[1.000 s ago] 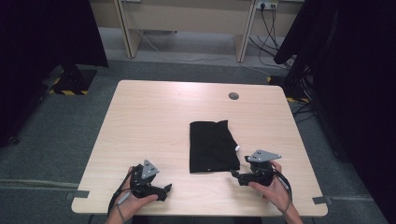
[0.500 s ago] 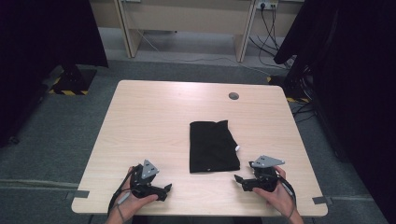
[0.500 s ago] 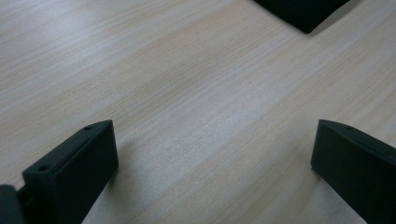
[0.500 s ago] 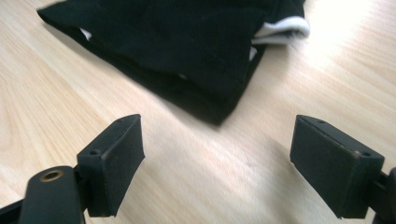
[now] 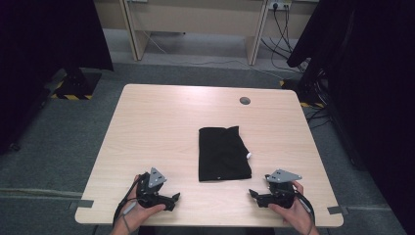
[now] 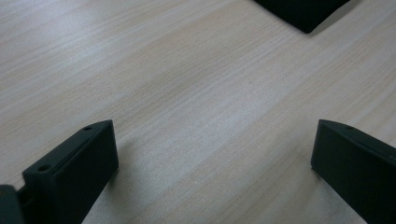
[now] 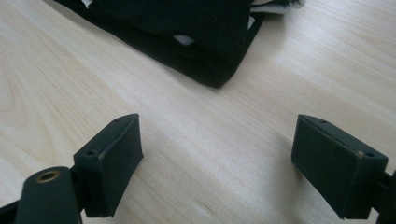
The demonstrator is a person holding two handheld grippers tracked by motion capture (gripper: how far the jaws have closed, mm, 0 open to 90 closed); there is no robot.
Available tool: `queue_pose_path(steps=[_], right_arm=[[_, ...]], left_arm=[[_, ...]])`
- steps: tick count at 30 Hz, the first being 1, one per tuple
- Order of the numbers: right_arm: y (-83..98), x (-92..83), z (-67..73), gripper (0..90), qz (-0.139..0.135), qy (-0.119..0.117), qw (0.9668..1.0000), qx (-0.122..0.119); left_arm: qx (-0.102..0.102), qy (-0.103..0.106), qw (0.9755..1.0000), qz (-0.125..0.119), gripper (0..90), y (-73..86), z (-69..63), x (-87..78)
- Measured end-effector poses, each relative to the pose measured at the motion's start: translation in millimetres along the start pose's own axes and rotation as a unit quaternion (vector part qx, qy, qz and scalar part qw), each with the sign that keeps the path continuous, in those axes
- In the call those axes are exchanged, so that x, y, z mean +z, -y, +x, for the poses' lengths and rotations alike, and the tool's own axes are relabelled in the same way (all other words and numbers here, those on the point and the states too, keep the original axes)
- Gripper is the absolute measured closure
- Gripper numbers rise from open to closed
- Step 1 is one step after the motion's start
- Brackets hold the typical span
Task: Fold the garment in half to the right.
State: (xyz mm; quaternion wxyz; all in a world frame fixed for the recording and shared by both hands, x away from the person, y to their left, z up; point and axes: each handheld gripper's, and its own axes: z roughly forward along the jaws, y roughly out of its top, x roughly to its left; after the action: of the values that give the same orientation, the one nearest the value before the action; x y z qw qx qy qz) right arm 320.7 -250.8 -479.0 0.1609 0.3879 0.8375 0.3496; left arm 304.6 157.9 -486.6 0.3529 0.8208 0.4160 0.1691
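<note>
- Both grippers sit low at the bottom of the high view, each held in a hand: the left gripper [image 5: 169,200] at lower left, the right gripper [image 5: 254,195] at lower right, both resting near the front edge of the table [image 5: 161,122].
- Each has its jaws spread wide with nothing between them; the two gripper views show bare wood grain in the gap.
- A black folded cloth [image 5: 223,152] lies flat at the centre of the frame in the high view, between the two grippers and a little beyond them, touched by neither.
- In the right gripper view the cloth's near corner [image 7: 205,51] fills the upper middle, stacked in several layers; in the left gripper view just one dark corner [image 6: 303,11] enters at the top right.
- Judging by its tidy rectangle, the folding looks done, or nearly so, with both grippers clear of it; what may remain is a final fold or moving the bundle.
- Hard to make out: a small white spot [image 5: 248,155] at the cloth's right edge, perhaps a label, and pale patches between the layers in the right gripper view.
- Forearms are cut off by the bottom edge.
</note>
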Motion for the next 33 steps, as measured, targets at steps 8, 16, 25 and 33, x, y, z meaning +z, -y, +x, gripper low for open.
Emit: queue_pose_path(steps=[8, 16, 25, 33], right_arm=[[4.9, -4.5, -0.3, 16.3, -0.002, 0.003, 1.0000, 0.003], [13.7, -13.4, 0.3, 15.8, -0.002, 0.005, 1.0000, 0.005], [27.5, -26.4, 4.3, 15.2, -0.005, 0.011, 0.9999, 0.012], [33.0, -31.4, 8.2, 15.1, -0.008, 0.015, 0.9998, 0.015]], left_arm=[[-0.001, -0.001, 1.0000, 0.000, 0.0, 0.0, 0.1, 0.0], [-0.001, 0.000, 1.0000, 0.000, 0.0, 0.0, 0.1, 0.0], [-0.001, 0.000, 1.0000, 0.000, 0.0, 0.0, 0.2, 0.0], [-0.001, -0.001, 1.0000, 0.000, 0.0, 0.0, 0.3, 0.0]])
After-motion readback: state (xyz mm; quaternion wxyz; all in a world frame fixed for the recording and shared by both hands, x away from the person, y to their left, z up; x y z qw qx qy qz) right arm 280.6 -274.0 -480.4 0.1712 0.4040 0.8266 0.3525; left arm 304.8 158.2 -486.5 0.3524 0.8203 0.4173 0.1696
